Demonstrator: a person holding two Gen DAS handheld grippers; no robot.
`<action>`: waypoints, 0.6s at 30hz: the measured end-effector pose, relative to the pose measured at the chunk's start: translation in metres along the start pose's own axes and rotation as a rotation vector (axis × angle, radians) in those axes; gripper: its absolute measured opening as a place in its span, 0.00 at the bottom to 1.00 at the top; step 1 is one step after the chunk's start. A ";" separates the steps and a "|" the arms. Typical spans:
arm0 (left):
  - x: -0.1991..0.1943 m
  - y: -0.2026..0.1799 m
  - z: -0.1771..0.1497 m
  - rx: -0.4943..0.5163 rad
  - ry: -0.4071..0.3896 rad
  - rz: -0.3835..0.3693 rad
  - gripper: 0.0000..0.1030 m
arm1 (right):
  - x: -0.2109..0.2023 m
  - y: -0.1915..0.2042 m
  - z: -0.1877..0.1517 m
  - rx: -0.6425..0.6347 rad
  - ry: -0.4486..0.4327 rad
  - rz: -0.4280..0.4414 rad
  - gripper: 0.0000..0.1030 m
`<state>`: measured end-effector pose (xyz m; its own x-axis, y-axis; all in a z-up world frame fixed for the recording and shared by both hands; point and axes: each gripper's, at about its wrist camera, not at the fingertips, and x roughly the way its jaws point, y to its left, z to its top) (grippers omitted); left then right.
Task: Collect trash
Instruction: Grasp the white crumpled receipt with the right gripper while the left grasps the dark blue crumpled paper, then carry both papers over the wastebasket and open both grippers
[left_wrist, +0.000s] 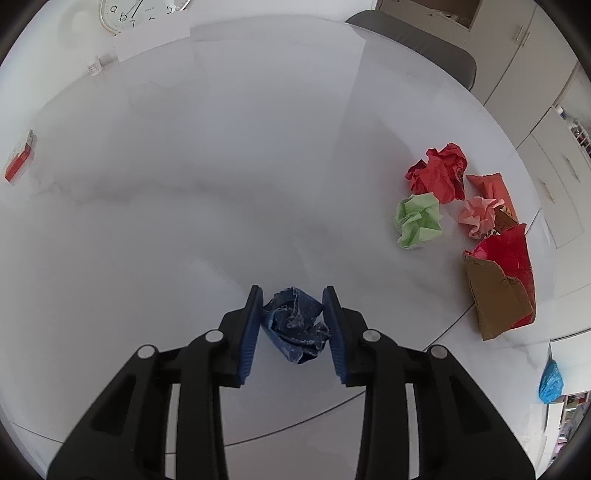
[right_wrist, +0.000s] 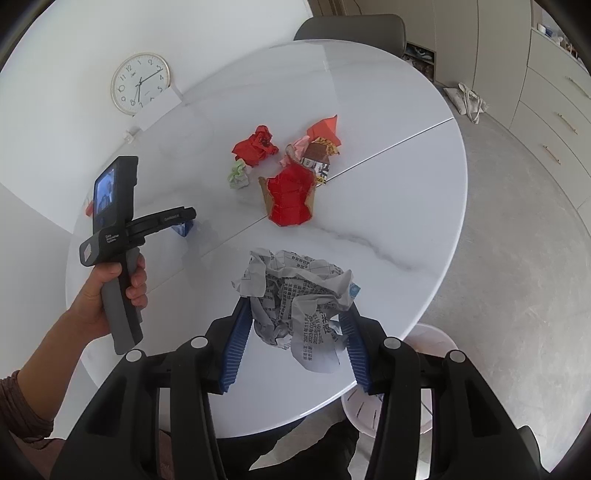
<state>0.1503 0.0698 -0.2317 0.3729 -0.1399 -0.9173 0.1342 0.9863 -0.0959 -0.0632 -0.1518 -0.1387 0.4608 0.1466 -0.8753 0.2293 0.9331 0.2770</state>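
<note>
Pinching blue paper wad, left claw, right claw clamping crumpled newspaper, right view only.

L gripper & R gripper: jaws clamped, both loaded.

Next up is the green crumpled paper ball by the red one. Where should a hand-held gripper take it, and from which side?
Take the green paper ball across its middle, coming straight down from above. It is a loose, roundish wad sitting on the table, so any pair of opposite sides would likely do. The red paper ball looks very close behind it, so set the fingers on its two open sides, along the line that avoids the red wad.
</note>
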 end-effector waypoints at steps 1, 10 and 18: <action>-0.006 -0.003 -0.001 0.009 -0.004 0.005 0.32 | -0.002 -0.003 0.000 0.002 -0.005 -0.001 0.47; -0.103 -0.051 -0.025 0.108 -0.089 -0.008 0.32 | -0.042 -0.032 -0.010 0.016 -0.084 -0.015 0.47; -0.148 -0.094 -0.062 0.180 -0.078 -0.126 0.33 | -0.068 -0.082 -0.058 0.045 -0.081 -0.102 0.48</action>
<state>0.0259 0.0030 -0.1110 0.4118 -0.2741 -0.8691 0.3429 0.9302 -0.1309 -0.1630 -0.2191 -0.1249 0.5002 0.0230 -0.8656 0.3162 0.9258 0.2073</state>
